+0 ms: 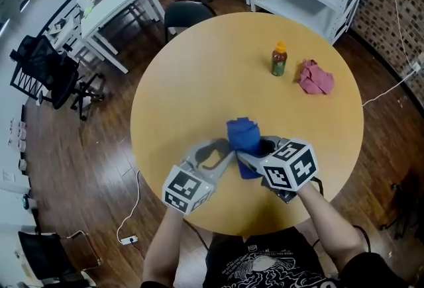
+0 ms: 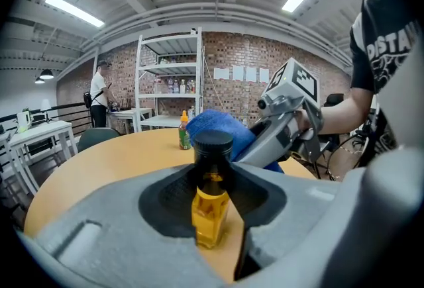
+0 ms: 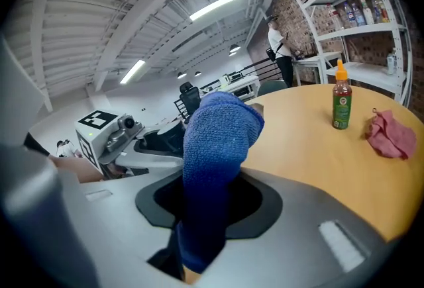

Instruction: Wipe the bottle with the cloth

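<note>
Two grippers meet over the table [image 1: 218, 68], a little in from its near edge. The left gripper [image 1: 226, 153] has its jaws closed on the bottle [image 2: 212, 195], gripping the amber body so that the neck and black cap stand upright and clear above the jaws; that hold, I judge, steadies the bottle and leaves its upper part free for wiping. Whether its base rests on the table I cannot tell. The right gripper [image 1: 250, 159] is clamped on the cloth [image 3: 216, 161], a blue one pinched low so that a thick folded wad stands out past the jaws as a pad to rub with. In the left gripper view the wad sits right behind the cap, touching it or just off it; which, I cannot tell. From the head view the cloth covers the bottle from above, so the bottle hardly shows there. The two grippers come in from opposite sides, probably so that one can hold fast while the other rubs. A second bottle [image 1: 279, 59] with an orange cap and a pink cloth [image 1: 315, 77] sit just beside each other toward the far right edge, well apart from the grippers; they seem to play no part in the wipe.
</note>
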